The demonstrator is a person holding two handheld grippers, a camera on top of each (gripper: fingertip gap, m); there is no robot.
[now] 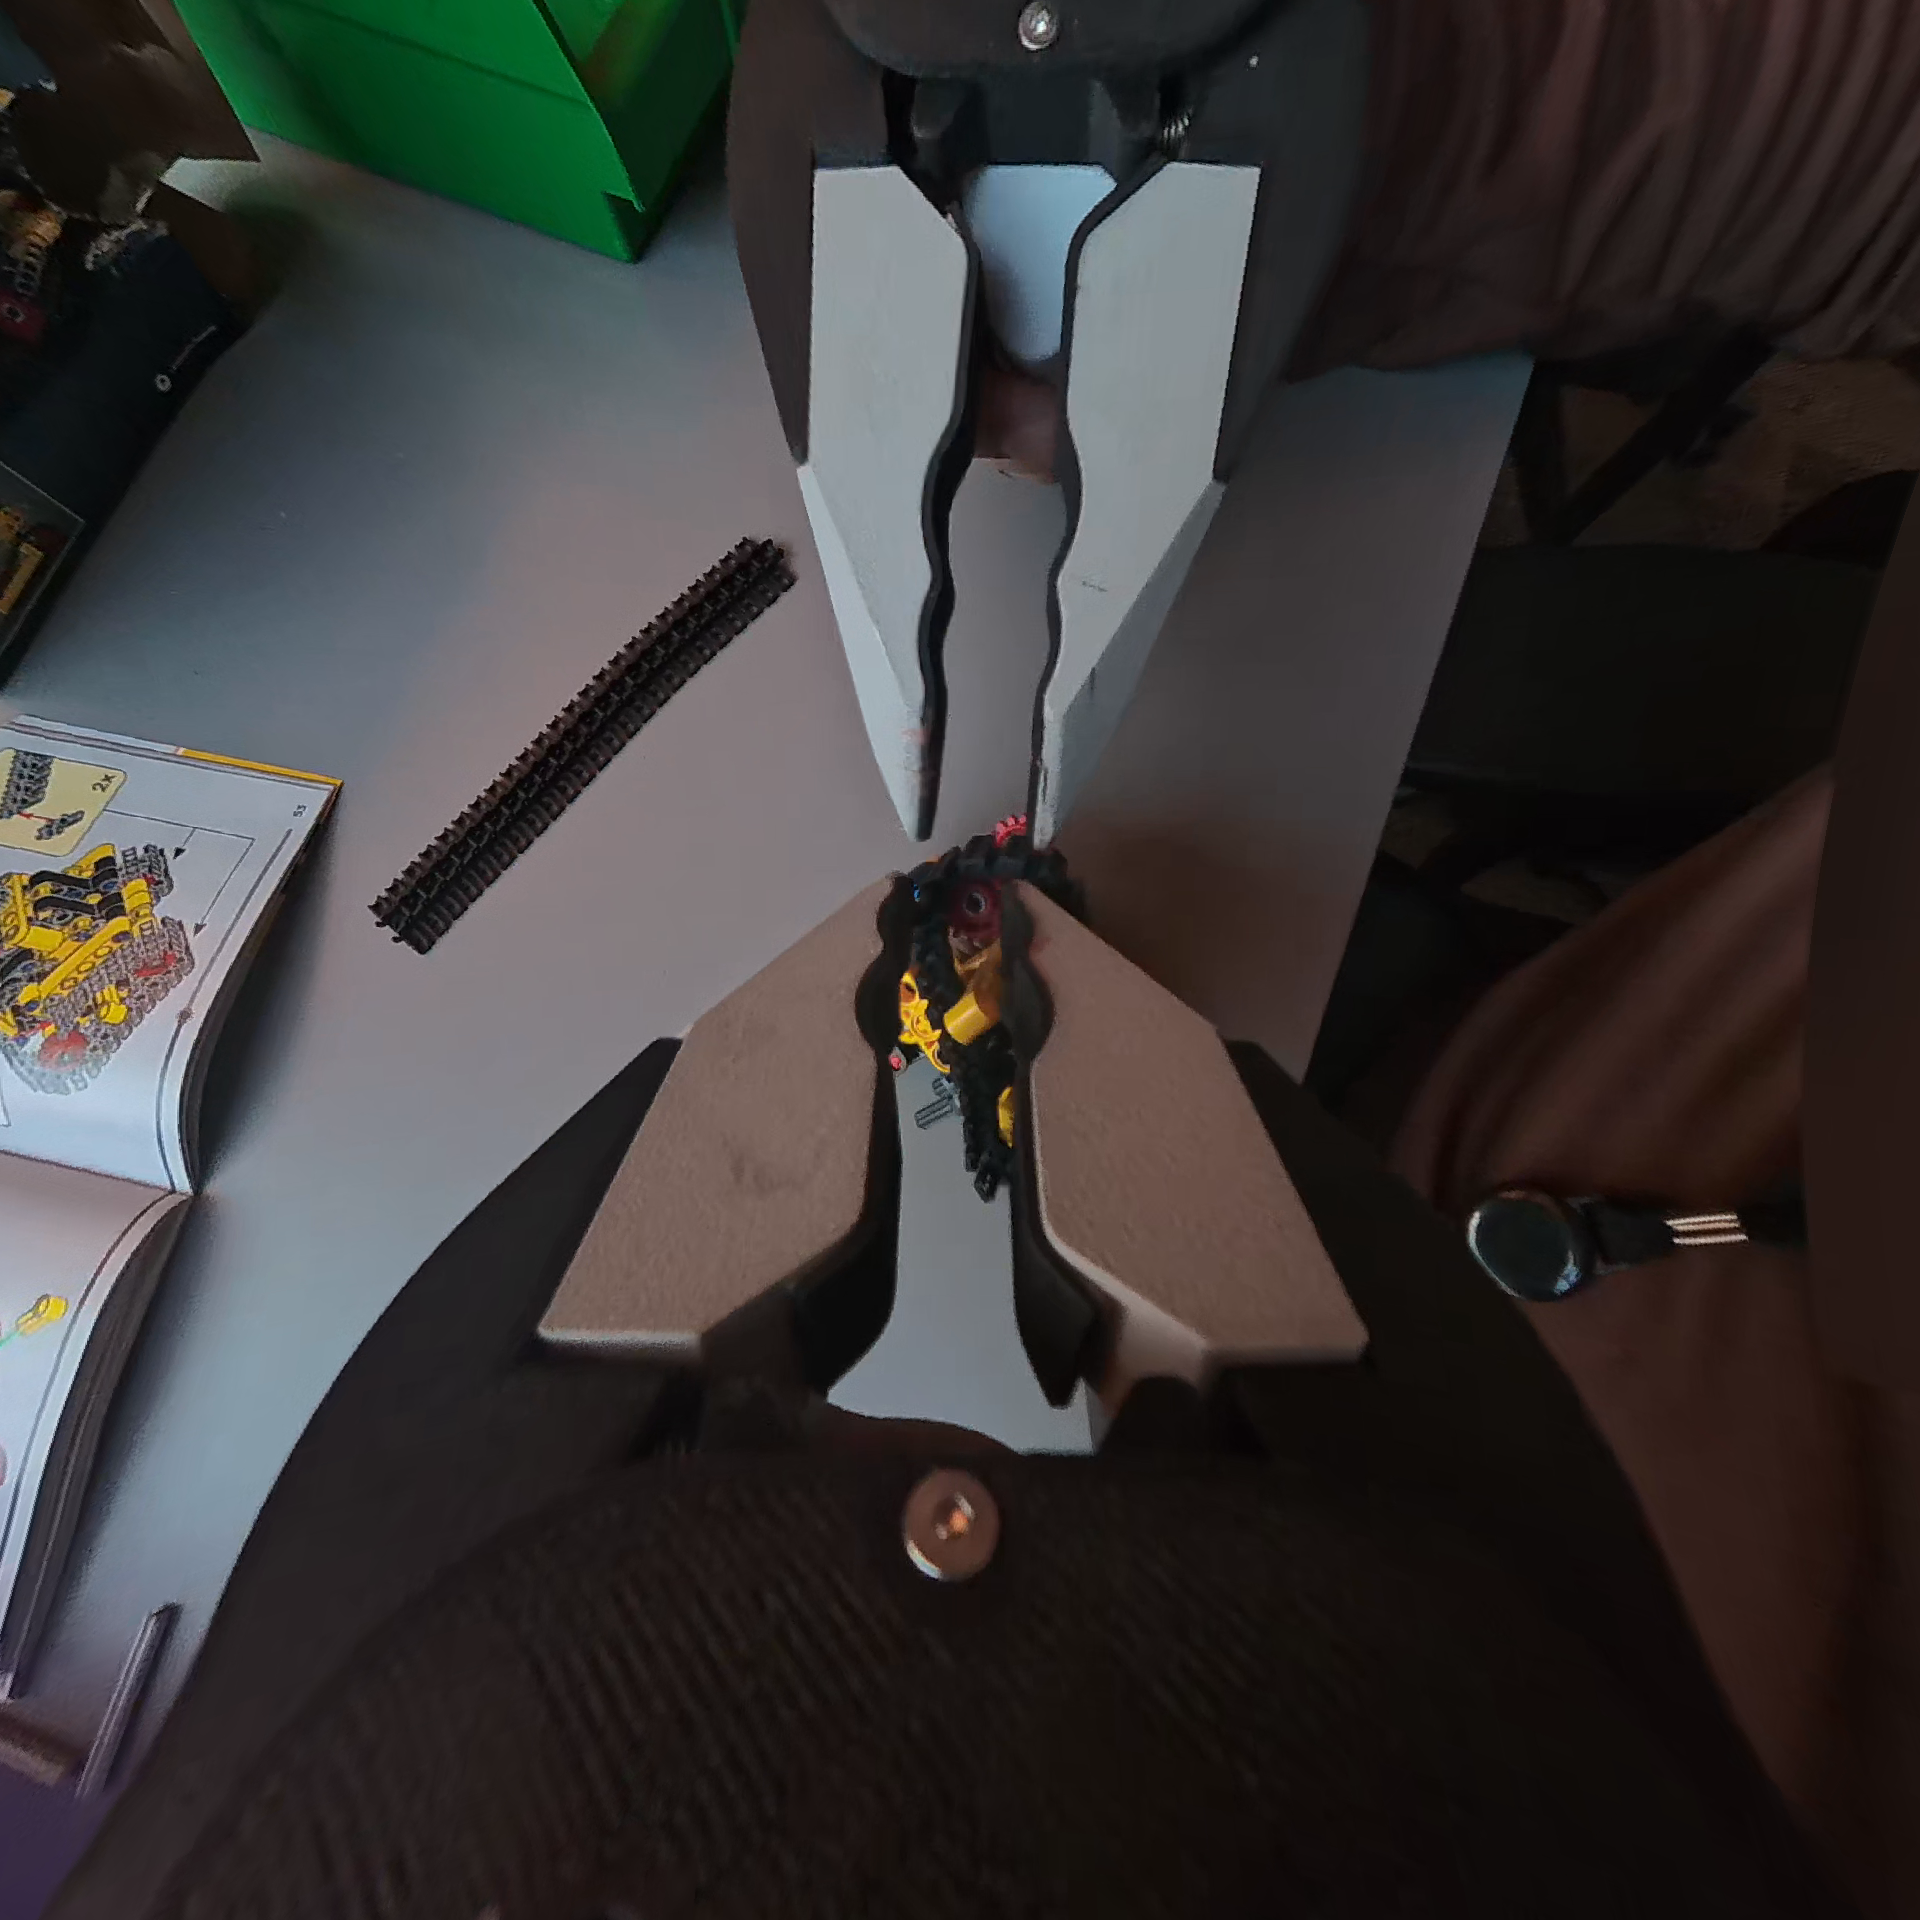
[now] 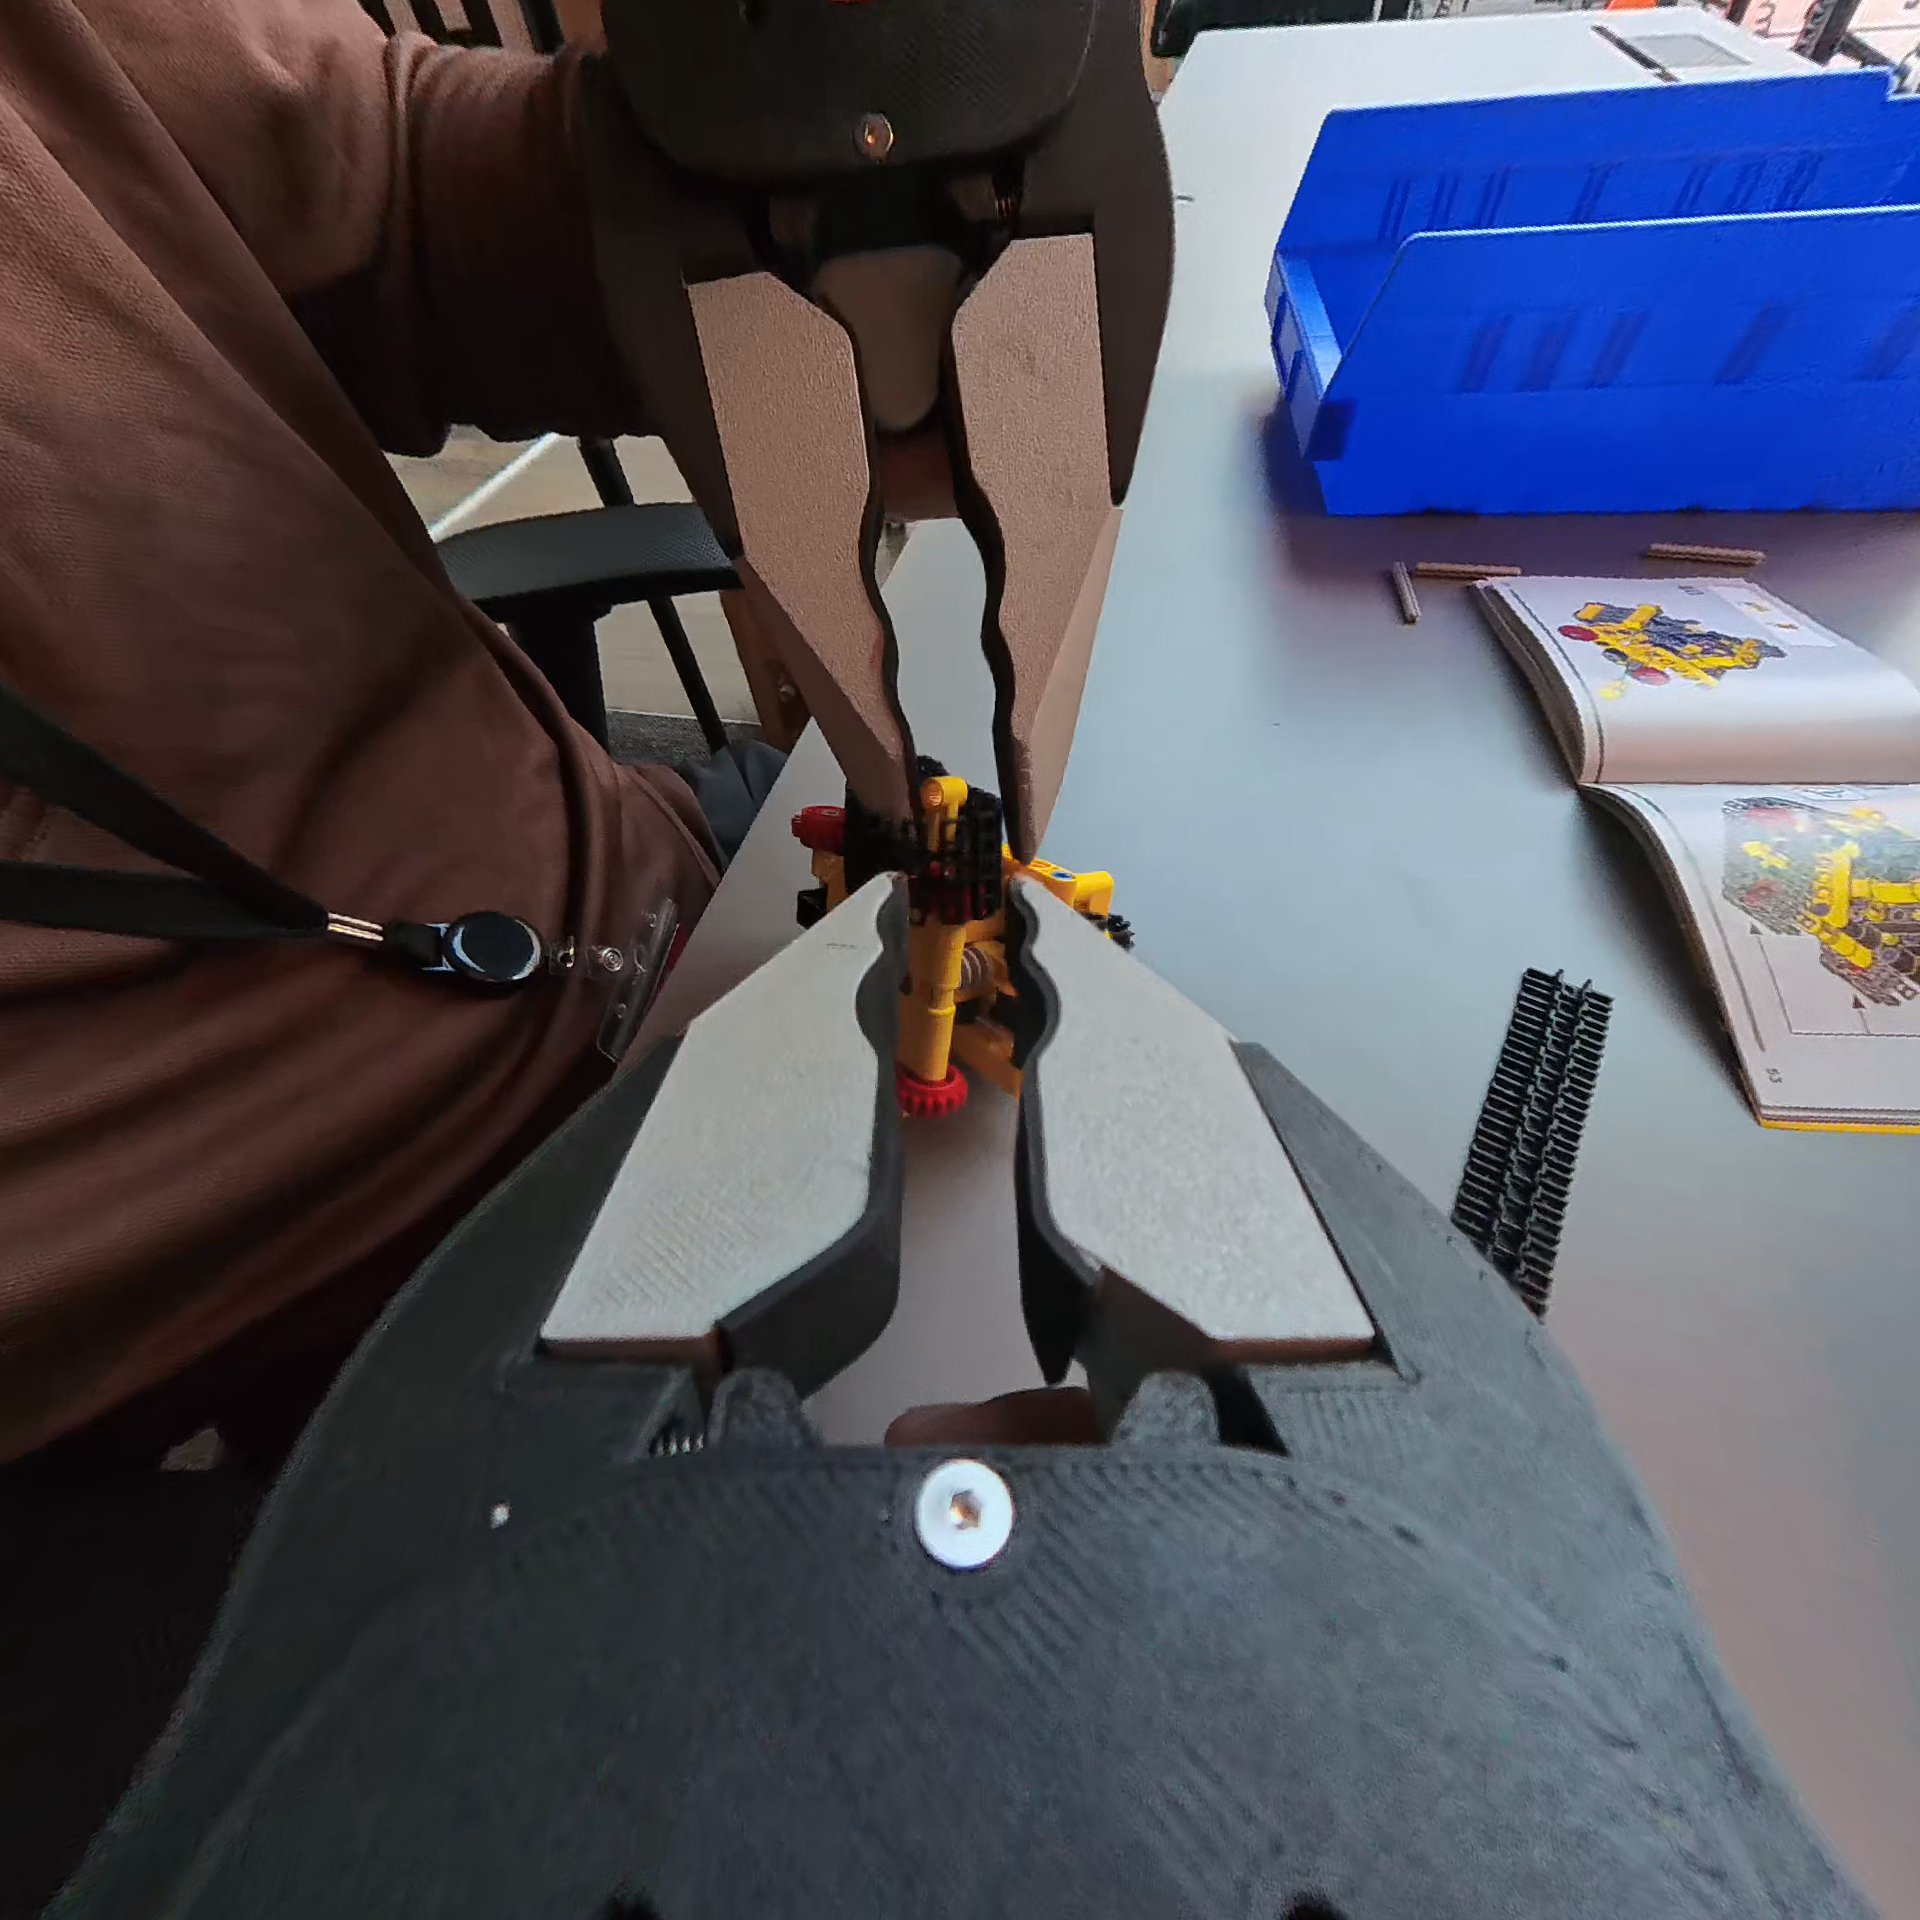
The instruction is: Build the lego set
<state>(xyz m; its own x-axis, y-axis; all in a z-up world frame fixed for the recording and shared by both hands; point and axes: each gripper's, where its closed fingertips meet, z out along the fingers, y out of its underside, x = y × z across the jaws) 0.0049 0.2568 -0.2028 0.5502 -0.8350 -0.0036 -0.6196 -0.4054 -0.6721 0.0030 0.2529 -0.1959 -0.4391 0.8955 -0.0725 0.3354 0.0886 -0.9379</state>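
A small yellow lego model (image 2: 935, 997) with red gears and a black track draped over it is held between both grippers, just above the grey table (image 2: 1299, 831) near its edge. My right gripper (image 2: 951, 885) is shut on the model's yellow body. My left gripper (image 1: 958, 888) faces it tip to tip and is shut on the model (image 1: 971, 1023) at its track end. In the left wrist view the right gripper (image 1: 977, 821) comes in from the top. In the right wrist view the left gripper (image 2: 961, 826) does the same. A second black track strip (image 1: 582, 748) lies loose on the table.
An open instruction booklet (image 2: 1714, 727) lies beside the loose track (image 2: 1532, 1132). A blue bin (image 2: 1610, 312) stands behind it, with thin brown axles (image 2: 1465, 569) in front. A green box (image 1: 468, 94) is at the far side. A person's brown-sleeved body (image 2: 260, 727) is close by the table edge. Left and right tips are no more than a few centimetres apart.
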